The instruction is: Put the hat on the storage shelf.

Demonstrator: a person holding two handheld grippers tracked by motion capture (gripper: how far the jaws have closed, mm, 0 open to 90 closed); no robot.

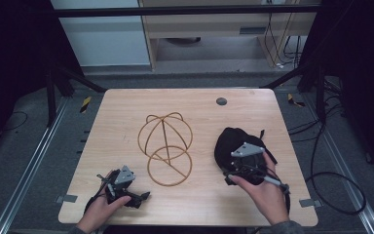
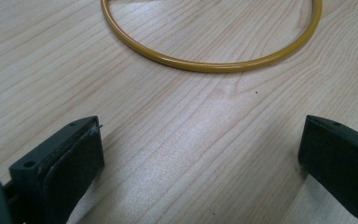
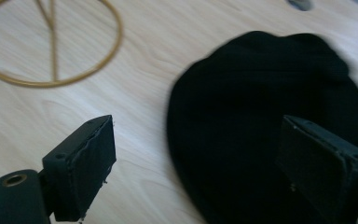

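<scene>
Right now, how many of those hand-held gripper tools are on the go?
2. The left gripper sits low at the table's near left corner, beside the wire hat stand. The right gripper hovers at the near edge of the black hat.

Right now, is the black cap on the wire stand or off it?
Off. The black cap lies flat on the table, apart from the bare wire stand; the open right claw hovers over it.

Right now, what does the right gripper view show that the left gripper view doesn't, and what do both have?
Right gripper view: the black cap lying on the table, with the right hand-held gripper open above its near edge. Left gripper view: the left hand-held gripper open over bare wood. Both: the wooden table and the base ring of the gold wire stand.
</scene>
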